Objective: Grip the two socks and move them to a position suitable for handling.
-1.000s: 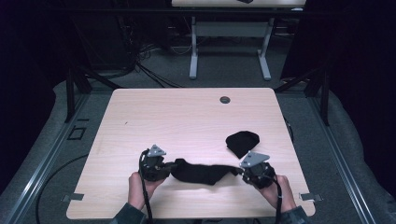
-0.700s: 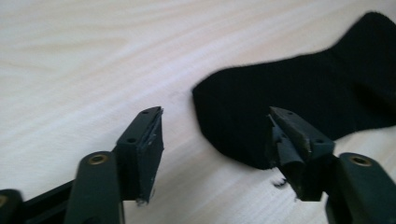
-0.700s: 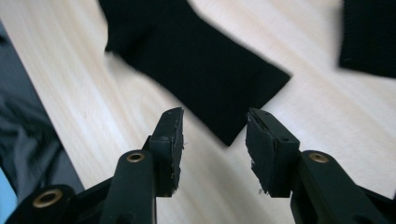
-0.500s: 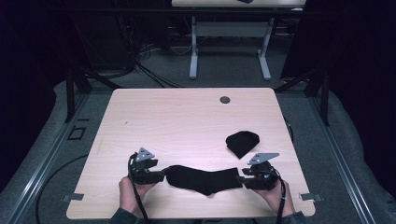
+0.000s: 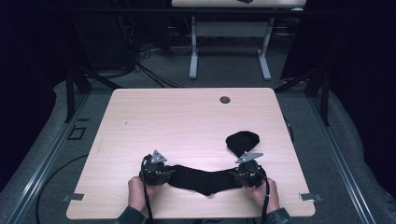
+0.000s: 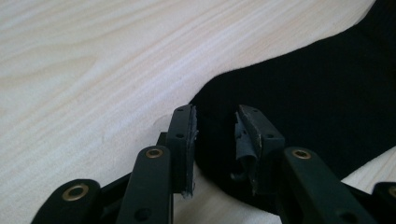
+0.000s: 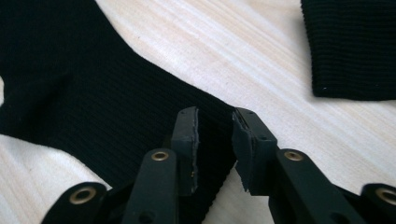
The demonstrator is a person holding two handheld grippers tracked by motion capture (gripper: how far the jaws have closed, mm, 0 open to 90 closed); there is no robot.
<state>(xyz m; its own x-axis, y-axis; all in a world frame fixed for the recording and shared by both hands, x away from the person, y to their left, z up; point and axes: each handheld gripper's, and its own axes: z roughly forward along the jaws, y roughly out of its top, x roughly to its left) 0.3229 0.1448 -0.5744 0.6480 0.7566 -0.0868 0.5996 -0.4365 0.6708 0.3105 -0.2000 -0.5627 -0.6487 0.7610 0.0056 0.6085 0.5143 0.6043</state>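
We see a black sock [image 5: 205, 179] lying flat on a pale wooden tabletop [image 5: 187, 121], in the lower middle of the high view. Its long axis runs left to right across the frame, parallel to the near edge, with a slight sag at the centre. One end points to the lower left, the other to the lower right; which end is the toe and which the cuff we cannot tell.

The fabric is a plain, matte black knit with fine ribbing, clear in the right gripper view [image 7: 93, 93]. It looks smooth, without folds.

The left gripper [image 5: 164, 173] sits at the sock's left end, the right gripper [image 5: 239, 175] at its right end, each held by a hand at the bottom of the frame. In the left gripper view the fingers [image 6: 183, 140] stand a little apart, straddling the sock's rounded edge [image 6: 299, 102], with a gap showing between pads and cloth. In the right gripper view the fingers [image 7: 187, 140] also stand a little apart over the sock's edge, not pressing on it. Both pairs have just been closing, with sock between them.

A second black sock [image 5: 242, 142], bundled into a rounded lump, rests just above the right gripper in the high view and at the upper right of the right gripper view [image 7: 350, 46].
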